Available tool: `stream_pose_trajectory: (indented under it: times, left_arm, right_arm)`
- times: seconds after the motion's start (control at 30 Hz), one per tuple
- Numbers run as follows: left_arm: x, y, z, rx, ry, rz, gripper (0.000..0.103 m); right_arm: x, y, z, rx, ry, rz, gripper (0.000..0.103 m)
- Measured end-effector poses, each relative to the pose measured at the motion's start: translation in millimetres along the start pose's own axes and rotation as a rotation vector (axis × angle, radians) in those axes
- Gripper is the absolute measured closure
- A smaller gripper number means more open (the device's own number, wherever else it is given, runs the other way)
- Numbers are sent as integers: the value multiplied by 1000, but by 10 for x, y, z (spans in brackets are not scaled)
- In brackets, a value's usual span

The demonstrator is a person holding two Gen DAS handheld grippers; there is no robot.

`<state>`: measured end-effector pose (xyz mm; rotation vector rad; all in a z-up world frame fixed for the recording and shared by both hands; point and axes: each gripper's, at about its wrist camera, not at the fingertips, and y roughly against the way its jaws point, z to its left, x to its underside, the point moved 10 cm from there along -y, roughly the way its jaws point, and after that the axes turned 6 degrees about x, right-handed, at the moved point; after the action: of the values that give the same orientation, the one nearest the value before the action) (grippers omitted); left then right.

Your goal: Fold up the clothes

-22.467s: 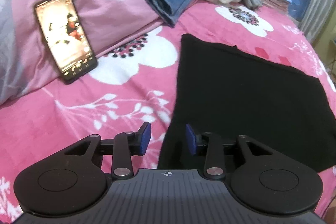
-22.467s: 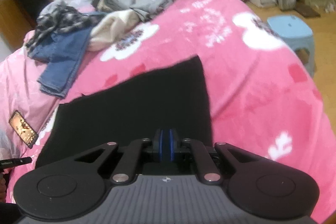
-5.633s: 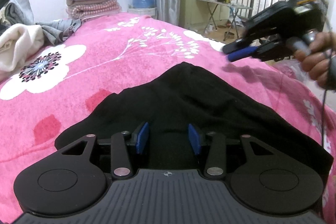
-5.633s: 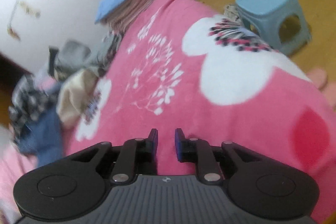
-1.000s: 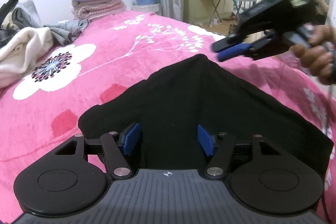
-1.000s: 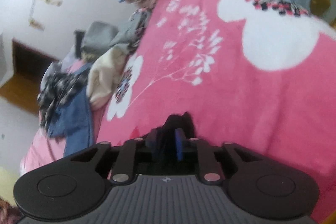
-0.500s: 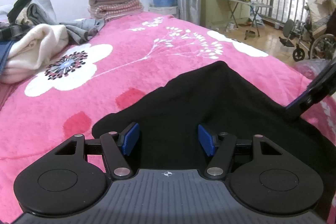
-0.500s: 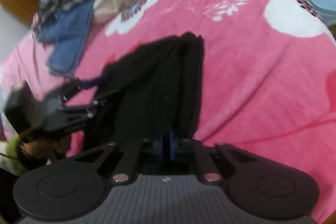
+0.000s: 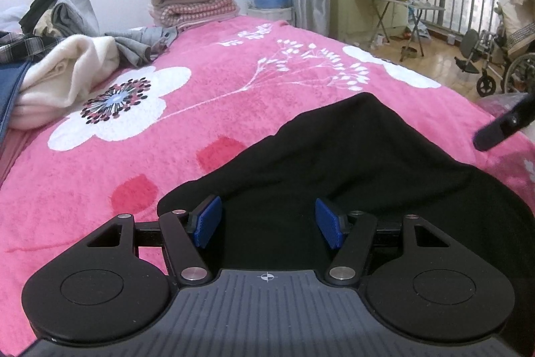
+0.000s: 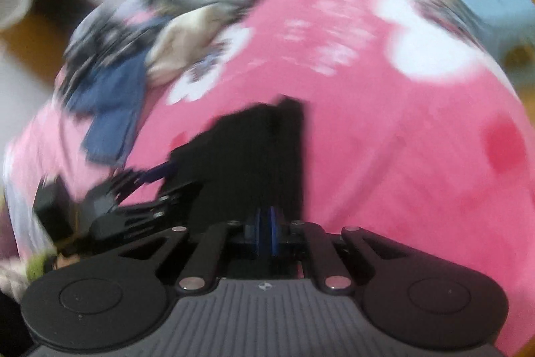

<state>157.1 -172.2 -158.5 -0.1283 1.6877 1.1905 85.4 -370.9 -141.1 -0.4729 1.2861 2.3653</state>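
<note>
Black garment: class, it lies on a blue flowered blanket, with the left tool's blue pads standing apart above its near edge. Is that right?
Not quite. The blanket is pink with white flowers, not blue, as the left wrist view shows. The rest holds: the black garment lies on it, and the left tool has its blue pads standing apart above the near edge.

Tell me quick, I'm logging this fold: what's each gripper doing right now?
Left gripper: open, pads either side of the black garment, not pressing it.
Right gripper: shut; whether it pinches the garment's edge cannot be told.
</note>
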Motion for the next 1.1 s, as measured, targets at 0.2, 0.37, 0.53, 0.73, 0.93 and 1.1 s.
stream_pose_trajectory:
  times: [0.2,0.37,0.53,0.73,0.93,1.1]
  left_arm:
    - [-37,41,34,-12,8,-15,40]
    - [-19,167,101,-15,-5,-15,36]
    - [-7,201,310,-9,60,5,36]
    - [-14,27,683,-45,198,3,36]
    - [-2,-43,1000,14,350,-1,35]
    - [-1,-106,1322,48,528,-22,35]
  right_arm:
    - [-173,-386,336,4,178,13,96]
    - [-455,-425,-58,30,-5,-78,97]
    - [-413,-425,291,-107,78,-35,96]
    - [-585,-870,65,-57,-27,-38,97]
    - [-694,-761,250,-181,-24,-45,94]
    - [-604,-1091,425,-200,30,80,83]
